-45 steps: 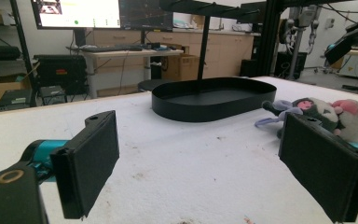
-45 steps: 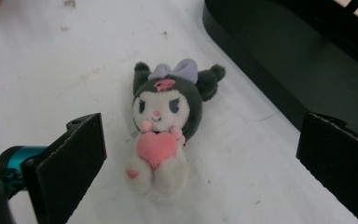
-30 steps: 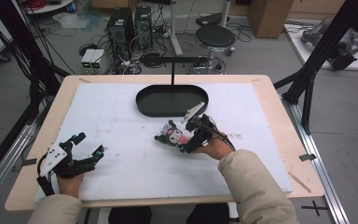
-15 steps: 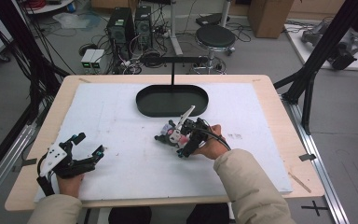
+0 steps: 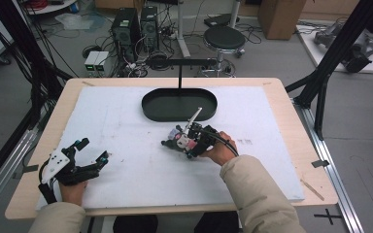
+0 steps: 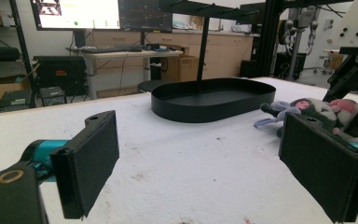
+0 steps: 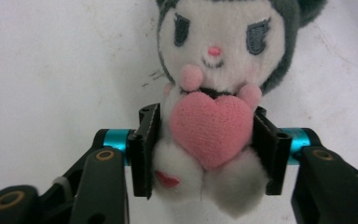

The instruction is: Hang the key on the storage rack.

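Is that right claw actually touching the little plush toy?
Touching: the right gripper view shows the right gripper's jaws pressed against both sides of the plush toy.

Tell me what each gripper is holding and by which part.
The right gripper holds the plush toy by its body, jaws closed on either side at the pink heart. The left gripper holds nothing; its jaws stand open over the white mat.

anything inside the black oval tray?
The black oval tray looks empty on the floor that shows, apart from its own stand post. The near rim hides a strip of floor in the left gripper view.
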### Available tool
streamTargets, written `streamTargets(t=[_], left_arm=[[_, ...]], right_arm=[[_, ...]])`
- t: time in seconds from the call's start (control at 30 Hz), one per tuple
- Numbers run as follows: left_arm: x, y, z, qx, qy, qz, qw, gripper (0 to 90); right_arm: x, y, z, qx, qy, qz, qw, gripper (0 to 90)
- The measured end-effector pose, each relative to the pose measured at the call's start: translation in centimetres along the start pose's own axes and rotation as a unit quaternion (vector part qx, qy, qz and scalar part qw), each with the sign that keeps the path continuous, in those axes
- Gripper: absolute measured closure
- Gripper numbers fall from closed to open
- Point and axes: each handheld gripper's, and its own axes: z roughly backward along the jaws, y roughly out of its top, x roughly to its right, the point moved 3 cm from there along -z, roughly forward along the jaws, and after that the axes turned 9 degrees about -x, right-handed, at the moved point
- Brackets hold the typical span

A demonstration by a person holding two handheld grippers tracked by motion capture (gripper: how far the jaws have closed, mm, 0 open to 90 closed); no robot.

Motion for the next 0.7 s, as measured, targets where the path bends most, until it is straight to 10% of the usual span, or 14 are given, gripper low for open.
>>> streamTargets(t=[0.43,0.7], left_arm=[[0.0,0.0,0.0,0.0,0.0,0.0,1.0,12.5],[0.0,0.0,0.0,-0.002,-0.001,0.002,1.0,12.5]], right_arm=[[0.3,-0.2,0.6,0.013,0.006,-0.031,0.9994,57.7],[2.0,-1.0,3.2,0.079,0.003,-0.079,0.9938,57.8]])
